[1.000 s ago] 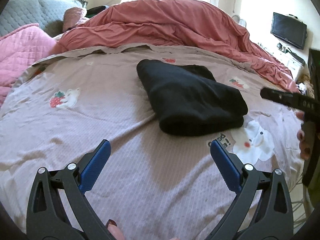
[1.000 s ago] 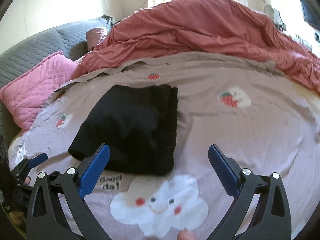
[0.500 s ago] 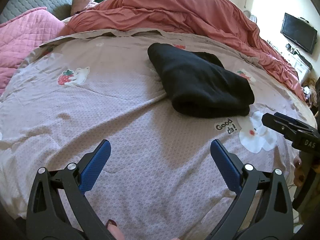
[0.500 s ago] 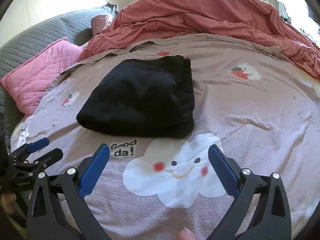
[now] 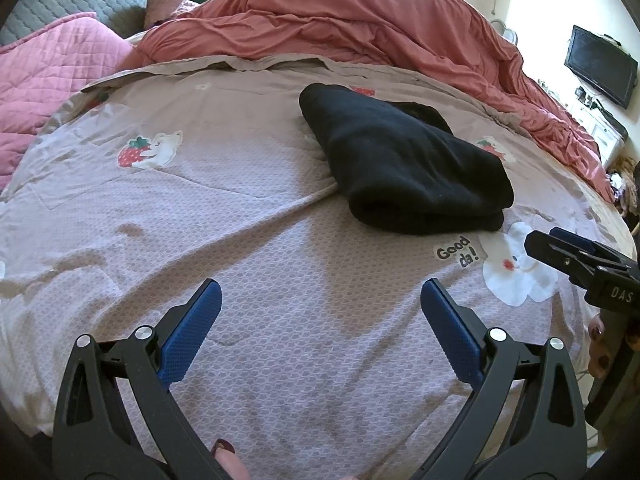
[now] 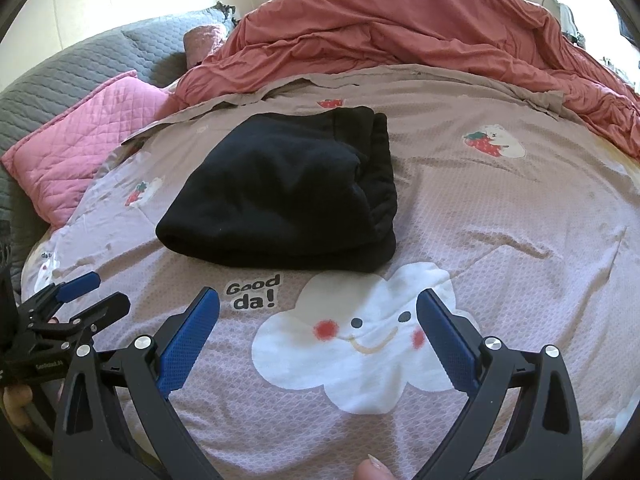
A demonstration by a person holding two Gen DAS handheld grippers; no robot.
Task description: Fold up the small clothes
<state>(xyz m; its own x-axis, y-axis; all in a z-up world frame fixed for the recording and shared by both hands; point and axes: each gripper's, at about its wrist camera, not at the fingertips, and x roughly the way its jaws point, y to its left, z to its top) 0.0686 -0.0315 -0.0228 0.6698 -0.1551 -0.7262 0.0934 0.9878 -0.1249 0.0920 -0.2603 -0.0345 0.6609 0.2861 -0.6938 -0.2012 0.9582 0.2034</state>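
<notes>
A black garment (image 5: 404,164) lies folded into a thick rectangle on the mauve bedsheet (image 5: 240,216); it also shows in the right wrist view (image 6: 288,196). My left gripper (image 5: 320,300) is open and empty, held above the sheet well short of the garment. My right gripper (image 6: 318,308) is open and empty, over the white cloud print (image 6: 360,340), just in front of the garment. Each gripper shows at the edge of the other's view: the right one (image 5: 576,256), the left one (image 6: 76,300).
A rumpled red duvet (image 5: 360,16) is heaped behind the garment. A pink quilted pillow (image 6: 84,140) and grey headboard (image 6: 48,76) lie at the left. A TV (image 5: 600,64) hangs on the right wall. The bed's edge is just below both grippers.
Both grippers have drawn back from the folded garment toward the bed's near edge, staying open. The garment has not moved.
</notes>
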